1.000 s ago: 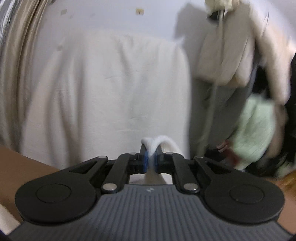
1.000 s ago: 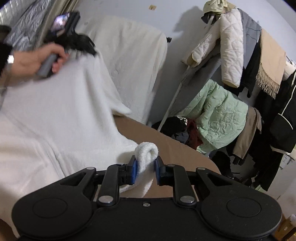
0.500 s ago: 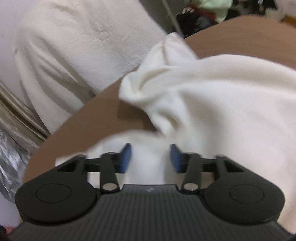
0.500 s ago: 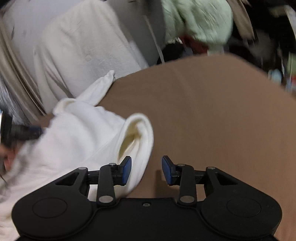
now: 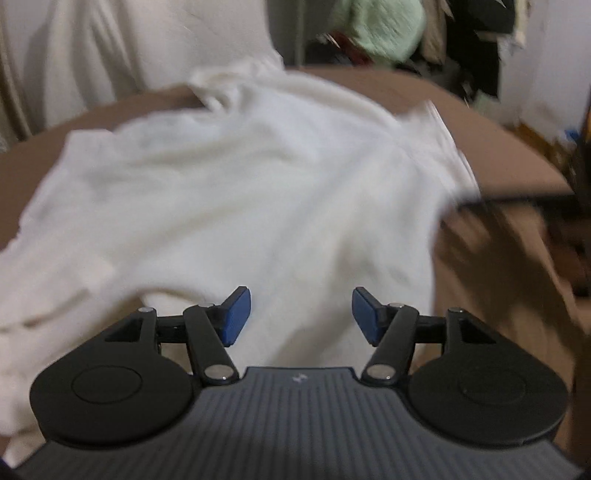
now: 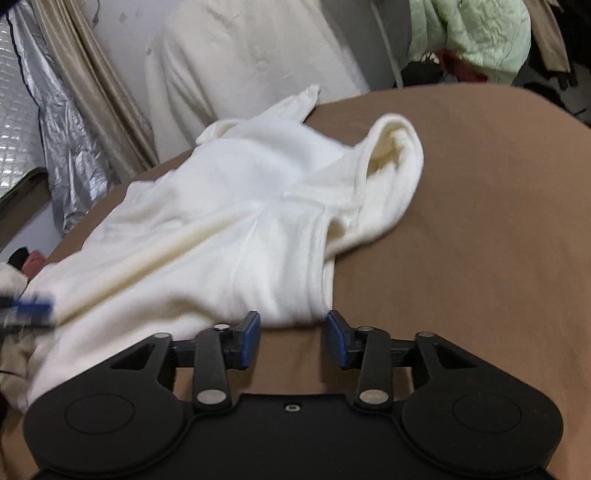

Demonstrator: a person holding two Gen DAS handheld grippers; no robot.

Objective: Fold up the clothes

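A white fleece garment (image 6: 229, 236) lies loosely spread on the brown table (image 6: 480, 221), with a sleeve opening (image 6: 395, 155) turned up at its far right. It also fills the left wrist view (image 5: 240, 192), blurred. My left gripper (image 5: 301, 314) is open and empty just above the cloth. My right gripper (image 6: 291, 338) is open and empty at the garment's near edge; the cloth does not sit between its pads. The left gripper's blue pad (image 6: 29, 308) shows blurred at the left edge of the right wrist view.
A cream-covered chair (image 6: 251, 55) stands behind the table. Beige curtains (image 6: 92, 74) and silver foil (image 6: 22, 110) hang at the left. A green quilted jacket (image 6: 480, 33) and dark clothes hang at the back right. Bare brown table lies right of the garment.
Both grippers were shut on the garment a second ago and have let go. The garment has dropped onto the table. Both grippers have opened wider and pulled back to the near edge.
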